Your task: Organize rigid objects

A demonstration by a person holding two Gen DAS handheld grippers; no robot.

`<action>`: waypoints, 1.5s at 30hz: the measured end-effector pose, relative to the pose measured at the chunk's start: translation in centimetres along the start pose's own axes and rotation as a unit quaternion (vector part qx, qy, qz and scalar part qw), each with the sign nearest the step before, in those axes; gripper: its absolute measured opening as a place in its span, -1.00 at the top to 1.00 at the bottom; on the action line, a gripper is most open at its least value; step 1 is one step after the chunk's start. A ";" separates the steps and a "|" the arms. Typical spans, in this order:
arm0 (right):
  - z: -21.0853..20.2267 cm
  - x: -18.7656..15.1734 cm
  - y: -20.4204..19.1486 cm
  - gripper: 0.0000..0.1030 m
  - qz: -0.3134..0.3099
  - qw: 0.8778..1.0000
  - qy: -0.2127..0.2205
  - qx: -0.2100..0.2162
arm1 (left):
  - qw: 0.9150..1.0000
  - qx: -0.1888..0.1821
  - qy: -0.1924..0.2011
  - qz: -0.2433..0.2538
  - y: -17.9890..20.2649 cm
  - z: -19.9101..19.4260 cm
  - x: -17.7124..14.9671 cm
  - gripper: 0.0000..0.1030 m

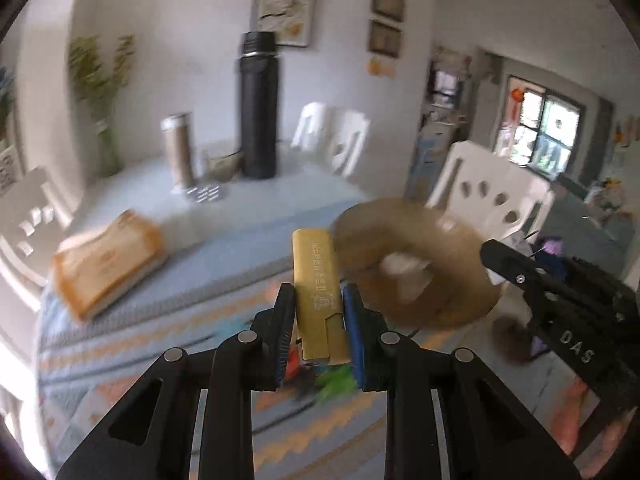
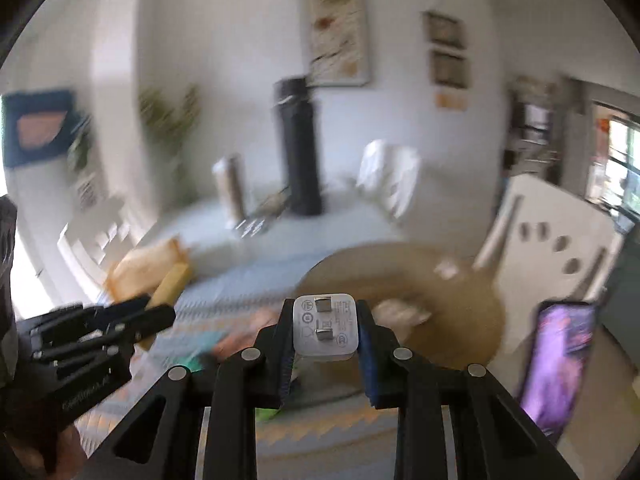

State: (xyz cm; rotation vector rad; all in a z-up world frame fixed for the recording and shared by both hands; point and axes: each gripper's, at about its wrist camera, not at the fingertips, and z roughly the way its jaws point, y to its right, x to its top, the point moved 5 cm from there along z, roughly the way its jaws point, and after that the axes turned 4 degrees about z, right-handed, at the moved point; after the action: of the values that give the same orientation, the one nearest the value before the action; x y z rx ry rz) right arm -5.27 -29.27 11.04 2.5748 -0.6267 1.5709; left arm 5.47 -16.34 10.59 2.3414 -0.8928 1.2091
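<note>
Mid-carry, by the look of it: left gripper (image 1: 318, 320) clamping a yellow box (image 1: 318, 292), right gripper (image 2: 325, 332) clamping a white charger plug (image 2: 325, 326), both hovering above the table. Probably heading for the round tan tray (image 1: 460, 304), needing a gentle lowering and release.

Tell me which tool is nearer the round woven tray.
Right, judging by both views. The right tool, shut on the white charger, sits at the round woven tray near edge. The left tool, shut on the yellow box, is off to the tray's left.
</note>
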 end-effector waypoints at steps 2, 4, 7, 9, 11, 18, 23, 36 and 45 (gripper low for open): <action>0.6 1.0 2.2 0.48 0.029 0.999 -0.004 -0.014 | 1.000 -0.020 -0.008 0.001 1.8 2.2 1.2 0.58; 2.0 1.3 4.2 0.48 0.054 0.998 -0.023 -0.020 | 0.999 -0.043 -0.031 -0.010 2.9 5.0 1.5 0.58; 4.5 1.0 6.0 0.48 0.084 0.994 -0.063 -0.021 | 0.996 -0.059 -0.069 -0.026 3.9 8.7 1.0 0.58; 6.0 0.4 6.6 0.48 0.091 0.992 -0.086 -0.022 | 0.994 -0.065 -0.084 -0.031 4.2 10.2 0.4 0.58; 7.1 -0.1 7.0 0.48 0.095 0.990 -0.103 -0.027 | 0.993 -0.070 -0.090 -0.030 4.8 11.0 -0.1 0.58; 8.8 -2.1 8.6 0.24 0.134 0.980 -0.143 -0.024 | 0.991 -0.066 -0.112 -0.011 5.9 11.7 -1.1 0.46; 5.4 -0.3 7.6 -0.28 0.113 0.989 -0.093 -0.032 | 0.997 -0.039 -0.060 -0.018 3.9 7.4 -0.3 0.28; -0.5 -2.0 -5.5 -0.43 0.009 0.995 -0.069 0.070 | 0.981 0.146 0.105 -0.079 -6.2 -12.0 -3.0 -0.82; 2.6 -10.9 -12.8 -0.71 -0.100 0.990 -0.065 0.072 | 0.970 0.219 0.049 -0.088 -10.2 -9.8 -12.4 -0.91</action>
State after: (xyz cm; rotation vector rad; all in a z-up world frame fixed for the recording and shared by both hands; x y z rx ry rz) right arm -2.72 -14.88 2.39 2.7613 -0.2605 1.4434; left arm 1.14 1.28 5.77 2.5943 -0.3987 1.5555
